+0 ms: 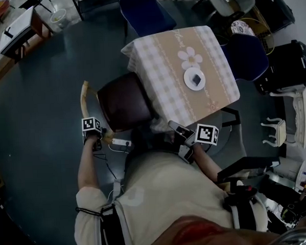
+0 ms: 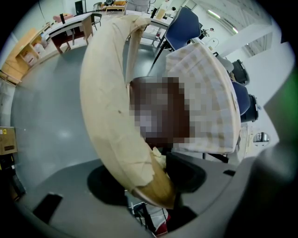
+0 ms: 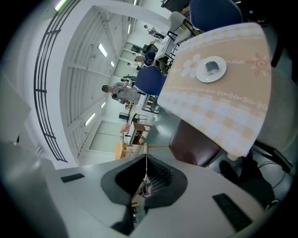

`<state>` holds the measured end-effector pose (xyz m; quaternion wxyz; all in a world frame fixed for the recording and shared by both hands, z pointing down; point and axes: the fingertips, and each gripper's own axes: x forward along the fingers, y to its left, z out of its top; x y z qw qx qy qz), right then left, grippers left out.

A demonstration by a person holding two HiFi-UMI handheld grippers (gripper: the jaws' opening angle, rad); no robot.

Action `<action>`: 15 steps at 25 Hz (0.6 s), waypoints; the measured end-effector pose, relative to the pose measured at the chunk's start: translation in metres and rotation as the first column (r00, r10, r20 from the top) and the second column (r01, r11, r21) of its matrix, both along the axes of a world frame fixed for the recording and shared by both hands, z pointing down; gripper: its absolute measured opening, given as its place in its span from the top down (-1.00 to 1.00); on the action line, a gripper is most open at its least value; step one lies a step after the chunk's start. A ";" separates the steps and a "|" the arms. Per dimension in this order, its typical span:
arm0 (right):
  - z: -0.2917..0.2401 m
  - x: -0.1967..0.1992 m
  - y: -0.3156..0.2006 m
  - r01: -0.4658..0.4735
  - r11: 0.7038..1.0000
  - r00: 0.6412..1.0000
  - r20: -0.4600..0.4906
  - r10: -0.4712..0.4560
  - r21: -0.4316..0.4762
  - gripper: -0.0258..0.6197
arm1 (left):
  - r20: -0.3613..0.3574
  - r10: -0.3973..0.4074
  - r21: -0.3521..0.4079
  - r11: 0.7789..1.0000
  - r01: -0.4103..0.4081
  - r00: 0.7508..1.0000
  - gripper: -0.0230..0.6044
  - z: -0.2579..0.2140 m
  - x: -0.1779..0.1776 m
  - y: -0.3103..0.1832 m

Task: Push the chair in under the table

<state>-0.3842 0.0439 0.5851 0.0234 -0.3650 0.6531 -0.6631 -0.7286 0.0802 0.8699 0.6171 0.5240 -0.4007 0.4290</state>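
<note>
**Q:** so where's the chair (image 1: 122, 101) at right now?

**A:** It's at the table's (image 1: 164, 52) lower-left side in the head view. The far end of the dark brown seat is tucked under the overhang of the checked cloth, and the rest sticks out over the grey floor. The curved cream backrest (image 2: 107, 107) is on the outer side, away from the table and closest to the person.

**Q:** and the claws?

**A:** The left gripper (image 2: 149, 181) is on the near end of that backrest, pointing steeply down. Its jaws are spread wide, the wooden rail fills the gap, and both sides look pressed against it, so it's holding the chair. The right gripper (image 3: 145, 179) has its jaws pinched fully together with nothing between them. It hangs just off the table's near edge, to the right of the seat and not touching the chair.

**Q:** anything else around?

**A:** There's a white plate (image 1: 195, 79) on the cloth with a small dark thing on it, too small to tell what. One blue chair (image 1: 146, 12) sits at the table's far side and another blue one (image 1: 249, 55) at its right.
</note>
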 end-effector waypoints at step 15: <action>-0.005 -0.024 -0.006 0.075 0.997 0.997 0.006 -0.075 -0.005 0.88 | 0.003 0.087 0.037 0.996 -0.087 0.996 0.09 -0.013 0.019 -0.020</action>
